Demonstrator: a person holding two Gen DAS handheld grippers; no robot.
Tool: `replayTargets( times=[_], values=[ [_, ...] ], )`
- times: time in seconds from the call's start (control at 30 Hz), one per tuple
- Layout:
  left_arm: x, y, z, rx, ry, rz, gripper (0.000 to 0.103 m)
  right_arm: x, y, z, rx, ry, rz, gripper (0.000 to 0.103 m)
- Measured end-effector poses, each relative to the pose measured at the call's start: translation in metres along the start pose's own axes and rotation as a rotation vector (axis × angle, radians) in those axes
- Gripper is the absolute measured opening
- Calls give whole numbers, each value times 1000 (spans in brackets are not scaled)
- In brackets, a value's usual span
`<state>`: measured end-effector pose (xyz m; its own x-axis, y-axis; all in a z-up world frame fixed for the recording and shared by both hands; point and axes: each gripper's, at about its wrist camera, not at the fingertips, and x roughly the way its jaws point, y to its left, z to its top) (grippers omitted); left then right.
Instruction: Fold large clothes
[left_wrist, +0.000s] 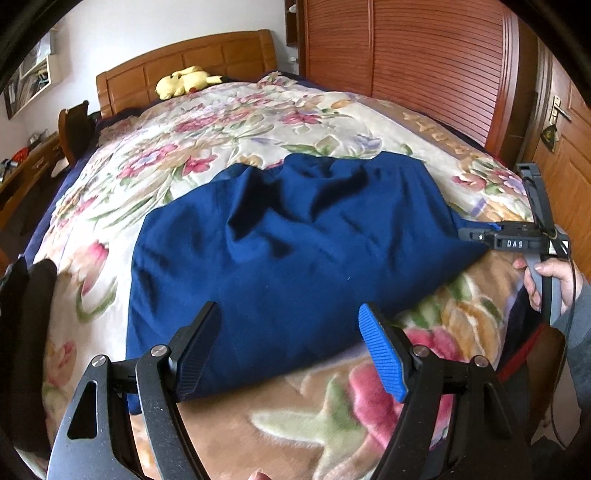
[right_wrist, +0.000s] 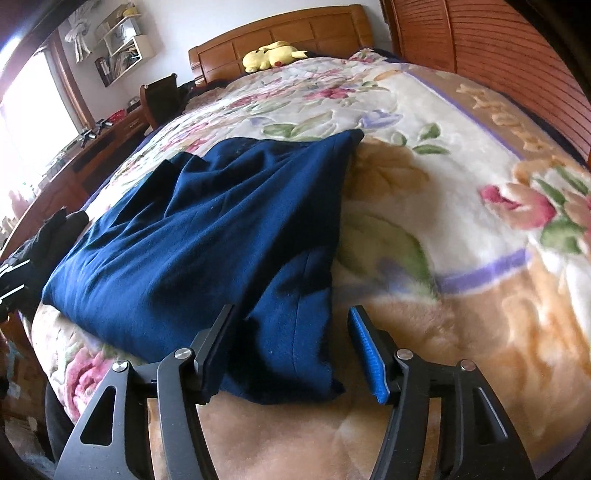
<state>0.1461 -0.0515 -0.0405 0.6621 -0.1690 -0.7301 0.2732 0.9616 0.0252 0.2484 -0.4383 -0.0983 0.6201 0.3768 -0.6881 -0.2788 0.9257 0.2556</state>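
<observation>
While lying rumpled on the floral blanket (left_wrist: 258, 122) at the near end of the bed, navy garment (left_wrist: 295, 251) noted as partly folded, creased across the middle. Left tool (left_wrist: 290, 350) spread wide over the near hem, gripping nothing. Right tool (right_wrist: 291, 350) likewise wide, straddling the near right corner of the cloth, nothing clamped. Fabric judged soft, limp and fairly thick, perhaps fleece; light, not fragile, likely to sag and drag on the plush blanket rather than slide. Best taken at the two near corners, pinching both layers at the hem. Yellow plush toy (left_wrist: 186, 81) observed far off by the headboard (left_wrist: 184, 62), well apart.
</observation>
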Motion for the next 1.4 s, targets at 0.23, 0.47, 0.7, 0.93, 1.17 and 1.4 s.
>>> replayTargets(
  times=[0.23,0.47,0.7,0.93,1.17,1.4],
  values=[
    [28,-16,8,-9,12,-14,77,11,1,-2,-28,28,9,62],
    [74,-28,6,-9,85,-14,77,16,-3,-6,-19,12,26,62],
    [84,-25,-2,-19,96,-32,80,16,0,-12,-25,-4,13,62],
    [82,-21,-2,-31,90,-62,80,14,-2,-11,28,6,102,32],
    [60,-5,-3,-76,30,-88,80,-11,1,1,81,-74,139,22],
    [26,32,-7,-126,-32,-87,80,-51,43,35,2,-209,161,19]
  ],
)
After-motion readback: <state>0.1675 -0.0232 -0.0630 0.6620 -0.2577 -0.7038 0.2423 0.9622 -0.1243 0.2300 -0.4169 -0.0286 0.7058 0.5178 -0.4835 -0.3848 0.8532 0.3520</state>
